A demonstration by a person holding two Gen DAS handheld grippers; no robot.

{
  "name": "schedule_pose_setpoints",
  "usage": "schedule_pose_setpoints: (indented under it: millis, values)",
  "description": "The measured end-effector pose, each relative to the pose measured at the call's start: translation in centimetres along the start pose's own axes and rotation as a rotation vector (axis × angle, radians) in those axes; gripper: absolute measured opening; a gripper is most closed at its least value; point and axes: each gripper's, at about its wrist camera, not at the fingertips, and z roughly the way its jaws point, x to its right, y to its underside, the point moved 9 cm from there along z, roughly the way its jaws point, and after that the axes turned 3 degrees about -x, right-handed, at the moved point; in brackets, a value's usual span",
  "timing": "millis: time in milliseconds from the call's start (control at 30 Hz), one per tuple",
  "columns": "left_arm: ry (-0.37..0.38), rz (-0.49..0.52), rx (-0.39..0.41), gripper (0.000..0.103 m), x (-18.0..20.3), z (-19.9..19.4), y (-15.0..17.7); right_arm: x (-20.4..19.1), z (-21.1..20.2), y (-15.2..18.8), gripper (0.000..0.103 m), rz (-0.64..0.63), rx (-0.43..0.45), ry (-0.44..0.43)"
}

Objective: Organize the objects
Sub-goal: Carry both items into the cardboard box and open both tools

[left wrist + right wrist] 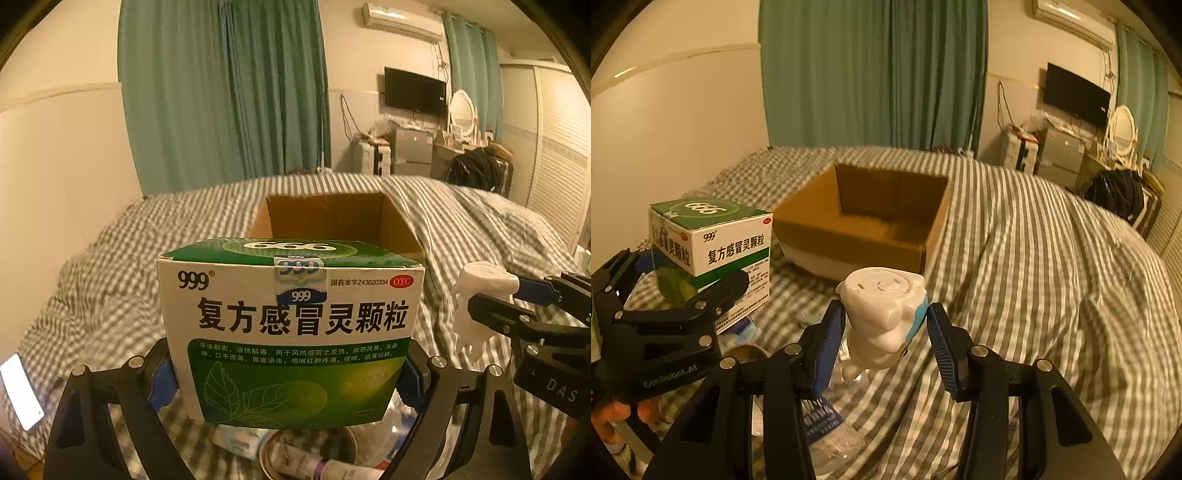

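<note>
Cardboard medicine carton [291, 332], glossy and rectangular, is clamped by the left tongs [288, 380]; a smooth white plastic figurine [882, 314] is pinched by the right tongs [886, 332]; an open corrugated box [864, 221] is seen on the striped bed [1034, 277].

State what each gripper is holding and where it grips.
The left gripper clamps the green-and-white medicine box by its two lower side faces. The right gripper holds the white figurine across its body.

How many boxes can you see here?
2. A green-and-white medicine box is held in the left gripper; an open cardboard box sits on the striped bed beyond. Others may be hidden.
</note>
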Motion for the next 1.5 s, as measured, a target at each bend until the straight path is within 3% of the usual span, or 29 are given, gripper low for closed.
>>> schedule_pose_setpoints:
  millis: [400,900,1267,1500]
  values:
    - [-0.026,-0.017,0.035,0.094,-0.9,2.0,-6.1,1.7,0.5,-6.3,0.046,-0.021,0.067,-0.016]
    - [-0.049,0.005,0.003,0.094,-0.6,11.1,-10.1,3.5,9.5,-13.9,0.046,-0.035,0.066,-0.012]
    - [-0.026,0.031,-0.038,0.094,0.5,16.3,-10.2,5.3,16.9,-14.4,0.046,-0.022,-0.001,-0.005]
    - [0.003,0.046,-0.057,0.094,2.2,17.7,-10.0,6.0,18.6,-13.3,0.046,-0.013,-0.035,-0.017]
